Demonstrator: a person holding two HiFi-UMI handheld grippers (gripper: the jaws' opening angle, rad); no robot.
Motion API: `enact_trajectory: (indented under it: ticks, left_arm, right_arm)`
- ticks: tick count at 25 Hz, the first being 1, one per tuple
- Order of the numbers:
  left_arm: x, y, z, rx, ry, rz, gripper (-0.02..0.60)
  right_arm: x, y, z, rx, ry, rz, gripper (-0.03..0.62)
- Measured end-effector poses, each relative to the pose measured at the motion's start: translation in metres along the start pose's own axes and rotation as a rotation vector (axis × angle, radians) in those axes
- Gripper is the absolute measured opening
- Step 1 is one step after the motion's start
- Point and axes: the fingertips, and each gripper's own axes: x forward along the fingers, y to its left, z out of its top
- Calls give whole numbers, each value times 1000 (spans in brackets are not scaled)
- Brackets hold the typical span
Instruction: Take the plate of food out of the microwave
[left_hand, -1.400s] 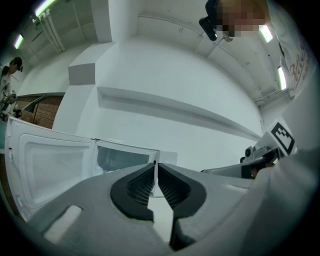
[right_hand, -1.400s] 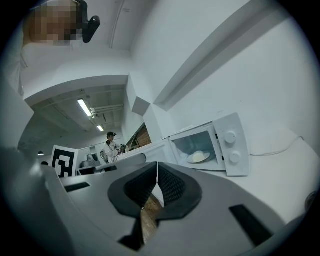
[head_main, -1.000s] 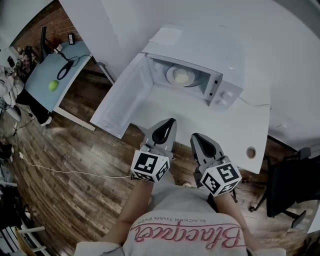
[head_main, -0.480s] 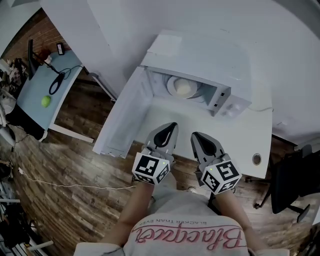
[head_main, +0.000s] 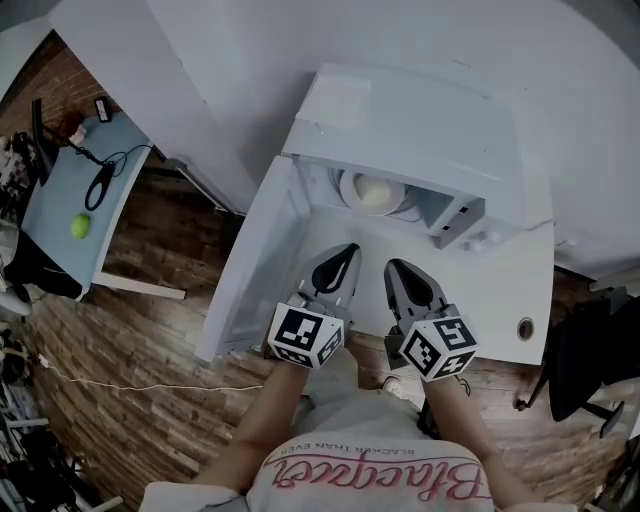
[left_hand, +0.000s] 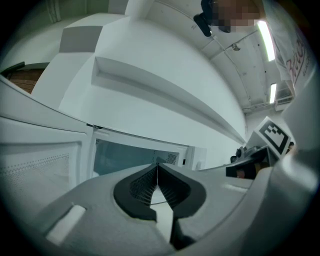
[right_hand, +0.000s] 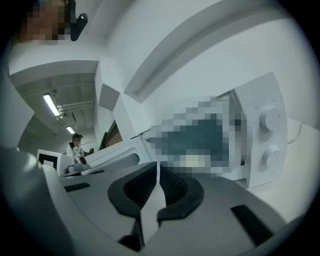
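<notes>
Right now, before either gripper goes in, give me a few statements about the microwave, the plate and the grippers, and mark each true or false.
1. The door of the microwave stands open. True.
2. The plate of food is already out of the microwave. False: it sits inside.
3. The left gripper is shut and empty. True.
4. The right gripper grips the plate. False: it is shut on nothing, short of the microwave's opening.
5. A green ball lies on the side table. True.
</notes>
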Motion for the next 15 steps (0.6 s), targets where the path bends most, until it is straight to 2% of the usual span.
enact_trajectory:
  ticks: [5, 8, 12, 15]
  left_arm:
    - [14, 16, -4, 0, 14, -28, 8]
    - [21, 20, -8, 6, 24, -54, 8]
    - [33, 26, -9, 32, 35, -90, 8]
    - [39, 34, -9, 23, 38, -98, 8]
  right_arm:
    - [27, -17, -6, 76, -8, -57, 29]
    - [45, -23, -11, 127, -10, -60, 131]
    - [69, -33, -17, 190, -16, -83, 187]
    - [82, -42, -23, 246, -8, -116, 263]
